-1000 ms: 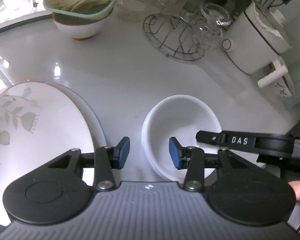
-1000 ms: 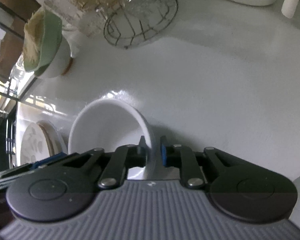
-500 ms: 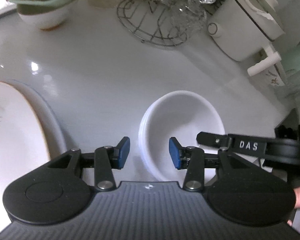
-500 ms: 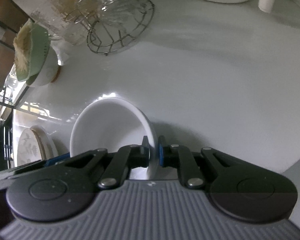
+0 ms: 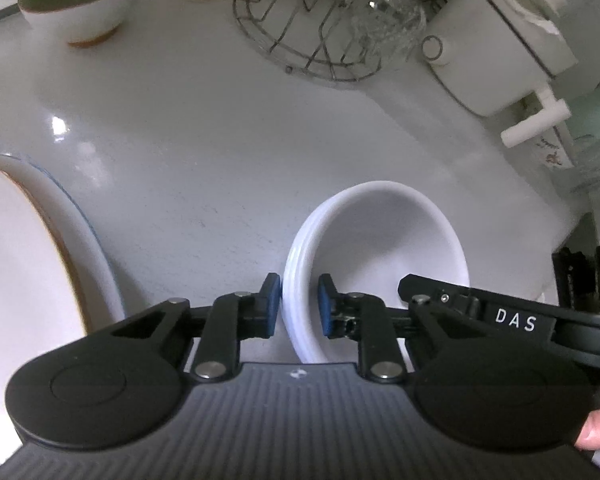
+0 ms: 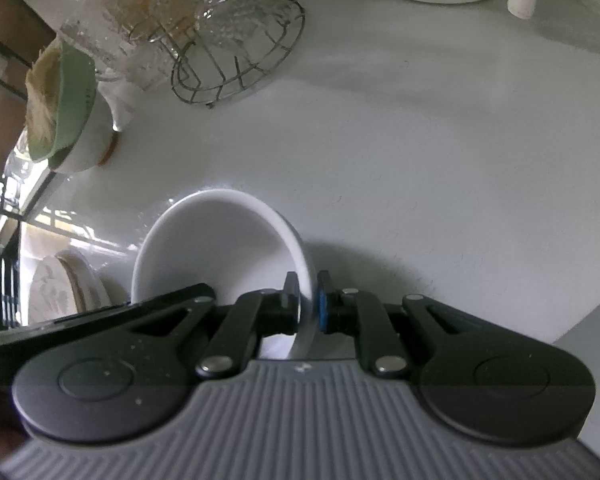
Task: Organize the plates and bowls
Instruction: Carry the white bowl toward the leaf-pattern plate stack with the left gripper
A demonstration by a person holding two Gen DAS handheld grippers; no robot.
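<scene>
white counter [image 5: 228, 152] carries everything. plate stack [image 5: 28, 280] sits at far left, well apart from the bowls, likely its own pile. stack of white bowls [image 5: 380, 240] sits mid-counter, nested to save space. right gripper [image 6: 308, 304] is clamped on the stack's rim at one side. left gripper [image 5: 298, 304] straddles the opposite rim, pads narrowed near the wall; contact unclear. two-sided hold probably keeps the nested stack level for a lift.
</scene>
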